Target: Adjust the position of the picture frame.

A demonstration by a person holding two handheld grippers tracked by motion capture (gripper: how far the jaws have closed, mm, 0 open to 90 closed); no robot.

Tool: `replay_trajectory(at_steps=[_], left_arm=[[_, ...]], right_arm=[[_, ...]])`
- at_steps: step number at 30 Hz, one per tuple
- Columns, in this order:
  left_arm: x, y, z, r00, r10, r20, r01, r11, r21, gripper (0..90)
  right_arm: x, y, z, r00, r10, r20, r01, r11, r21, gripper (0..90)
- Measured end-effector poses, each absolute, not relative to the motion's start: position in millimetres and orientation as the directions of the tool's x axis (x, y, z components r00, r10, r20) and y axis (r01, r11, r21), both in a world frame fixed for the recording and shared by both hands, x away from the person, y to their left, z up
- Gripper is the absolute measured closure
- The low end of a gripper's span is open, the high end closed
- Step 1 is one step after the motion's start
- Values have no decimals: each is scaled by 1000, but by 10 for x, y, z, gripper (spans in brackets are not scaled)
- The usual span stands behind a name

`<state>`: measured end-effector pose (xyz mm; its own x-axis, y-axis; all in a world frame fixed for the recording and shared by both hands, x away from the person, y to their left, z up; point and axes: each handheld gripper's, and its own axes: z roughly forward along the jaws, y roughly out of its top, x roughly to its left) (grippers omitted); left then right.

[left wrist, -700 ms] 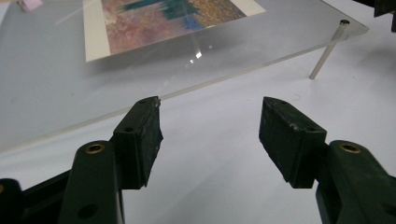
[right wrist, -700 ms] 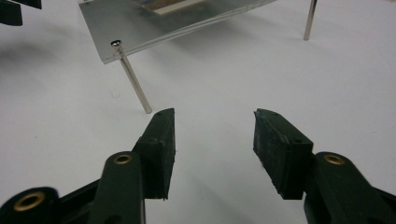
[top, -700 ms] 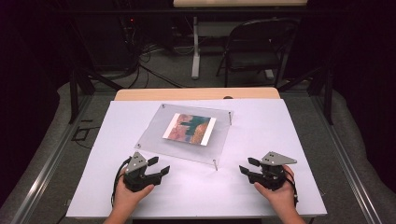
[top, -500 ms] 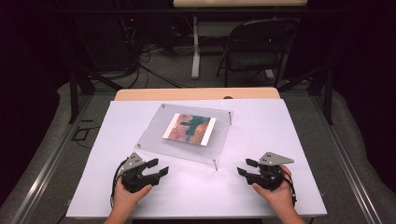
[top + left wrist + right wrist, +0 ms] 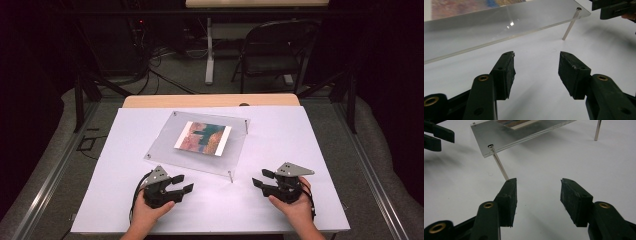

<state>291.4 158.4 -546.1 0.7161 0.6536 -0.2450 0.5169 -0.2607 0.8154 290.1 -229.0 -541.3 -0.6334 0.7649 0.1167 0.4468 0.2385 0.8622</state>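
Resting on the white surface (image 5: 125,150), the left gripper (image 5: 179,189) and right gripper (image 5: 260,181) flank the acrylic frame's (image 5: 165,155) near edge. Both jaws stand released, grasping nothing, apart from the frame.

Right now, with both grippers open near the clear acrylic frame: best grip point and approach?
Probably the near edge of the acrylic frame, from the person's side. The panel stands raised on thin metal legs, leaving a gap beneath for a lower jaw. The left gripper and right gripper both face that edge, open and empty. Avoid the slim legs.
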Motion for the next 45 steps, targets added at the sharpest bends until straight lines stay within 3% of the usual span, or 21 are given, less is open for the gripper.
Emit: replay_trajectory(at_steps=[1,2,11,27,32,39,45], left_arm=[[2927,1547,-5468,717,649,-254,524,-261,811,469],[2934,1501,-5469,718,647,-258,526,-263,809,479],[2939,1420,-5460,726,639,-254,511,-254,821,498],[2948,1696,-5433,671,689,-272,537,-200,819,463],[2968,1753,-5438,654,700,-285,551,-184,814,463],[2936,1759,-5417,660,703,-264,542,-202,816,463],[2888,1823,-5397,646,721,-251,535,-192,823,463]], right_arm=[[2901,-2287,-5414,-633,765,118,450,239,860,470],[2897,-2278,-5410,-642,757,123,452,244,858,535],[2922,-2051,-5389,-713,699,55,396,337,854,671],[3227,-1616,-5581,-785,611,104,416,394,820,761],[3247,-1559,-5615,-788,610,87,409,413,813,815],[3215,-1518,-5596,-792,609,38,378,441,814,840],[3162,-1407,-5552,-809,585,55,376,444,813,843]])
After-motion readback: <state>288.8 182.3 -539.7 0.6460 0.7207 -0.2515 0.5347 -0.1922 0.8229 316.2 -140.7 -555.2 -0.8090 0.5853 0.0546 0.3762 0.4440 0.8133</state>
